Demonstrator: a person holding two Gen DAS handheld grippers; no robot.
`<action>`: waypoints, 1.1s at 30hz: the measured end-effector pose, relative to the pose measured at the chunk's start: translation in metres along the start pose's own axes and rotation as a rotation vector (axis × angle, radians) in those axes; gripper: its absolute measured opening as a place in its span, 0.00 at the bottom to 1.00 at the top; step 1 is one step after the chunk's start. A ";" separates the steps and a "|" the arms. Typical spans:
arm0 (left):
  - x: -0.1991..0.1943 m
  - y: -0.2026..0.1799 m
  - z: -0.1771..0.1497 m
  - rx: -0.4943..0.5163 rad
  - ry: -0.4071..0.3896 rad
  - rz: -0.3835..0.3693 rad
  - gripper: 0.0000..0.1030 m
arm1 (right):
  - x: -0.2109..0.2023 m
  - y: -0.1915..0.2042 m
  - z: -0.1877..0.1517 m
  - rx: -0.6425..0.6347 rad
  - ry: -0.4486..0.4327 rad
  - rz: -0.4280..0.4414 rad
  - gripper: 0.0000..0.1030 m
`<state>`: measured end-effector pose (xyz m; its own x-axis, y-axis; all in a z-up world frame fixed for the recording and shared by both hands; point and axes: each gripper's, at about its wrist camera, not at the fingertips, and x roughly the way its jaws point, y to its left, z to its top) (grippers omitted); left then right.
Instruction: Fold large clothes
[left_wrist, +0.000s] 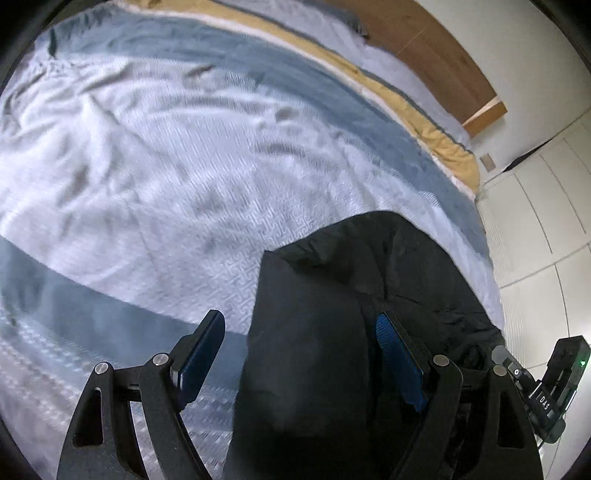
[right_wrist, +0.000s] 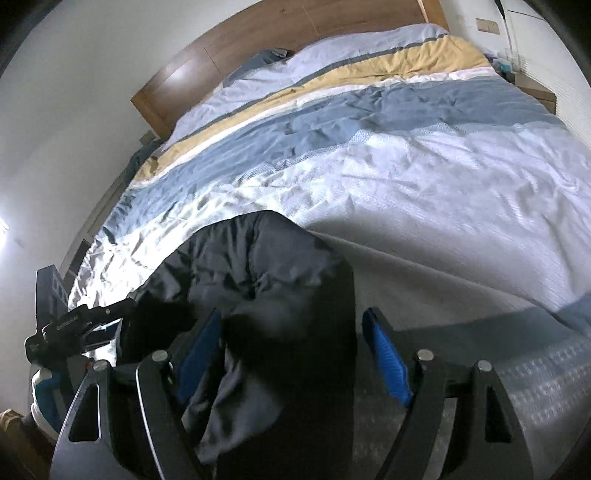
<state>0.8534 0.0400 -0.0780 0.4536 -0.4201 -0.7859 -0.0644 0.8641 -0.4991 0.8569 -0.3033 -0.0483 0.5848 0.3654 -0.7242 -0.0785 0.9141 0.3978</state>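
Observation:
A black puffy garment lies bunched on the bed's near edge, partly hanging off toward me. My left gripper straddles it. The blue-padded jaws stand wide; the left pad is clear of the cloth and the right pad sits against a fold. In the right wrist view the same garment fills the gap of my right gripper. Its jaws are still easing apart. The left pad brushes the fabric, and the right pad stands apart from it.
The bed is covered by a wrinkled white and blue striped spread with a yellow band near the wooden headboard. White panels flank the bed. A bedside stand is at the far corner. The other tool's casing is close by.

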 end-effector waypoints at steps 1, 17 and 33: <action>0.002 0.000 0.000 -0.003 0.002 -0.001 0.80 | 0.005 0.000 0.001 0.000 0.003 -0.011 0.75; -0.064 -0.040 -0.030 0.129 -0.010 -0.040 0.11 | -0.034 0.020 -0.002 -0.036 0.059 -0.006 0.14; -0.219 -0.030 -0.160 0.154 0.014 -0.010 0.11 | -0.211 0.077 -0.113 -0.008 0.026 0.038 0.14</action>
<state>0.6137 0.0614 0.0502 0.4411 -0.4320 -0.7867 0.0773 0.8916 -0.4462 0.6361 -0.2899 0.0721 0.5603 0.4043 -0.7229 -0.1068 0.9008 0.4209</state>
